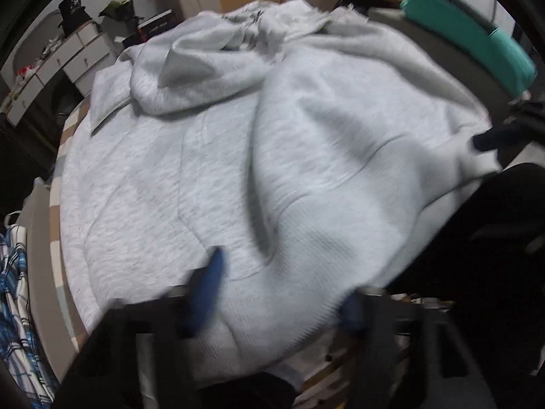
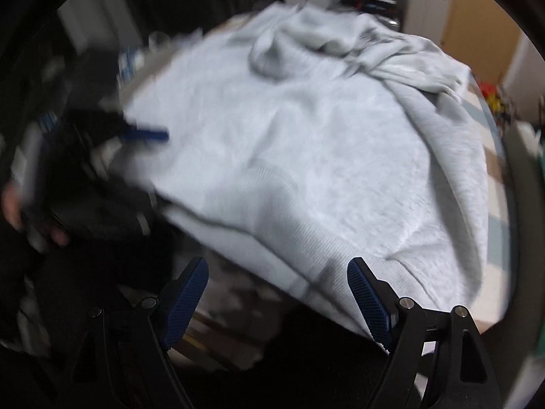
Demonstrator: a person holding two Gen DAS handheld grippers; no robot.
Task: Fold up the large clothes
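Note:
A large light grey hoodie (image 1: 238,156) lies spread over a bed, hood and sleeves bunched at the far end. In the left wrist view my left gripper (image 1: 282,293) is open, its blue fingers straddling the near hem; the image is blurred by motion. In the right wrist view the hoodie (image 2: 306,143) fills the middle and my right gripper (image 2: 277,293) is open at its near hem, with the right pad (image 2: 368,300) against the ribbed edge. The left gripper (image 2: 146,134) shows at the hoodie's left edge there, blurred. The right gripper's tip (image 1: 487,139) shows at the right edge in the left view.
A checked bedspread (image 1: 58,211) lies under the hoodie. White drawers (image 1: 61,64) with clutter stand far left, a teal cloth (image 1: 477,41) far right, a blue plaid fabric (image 1: 13,289) near left. A wooden door (image 2: 477,17) is at the back.

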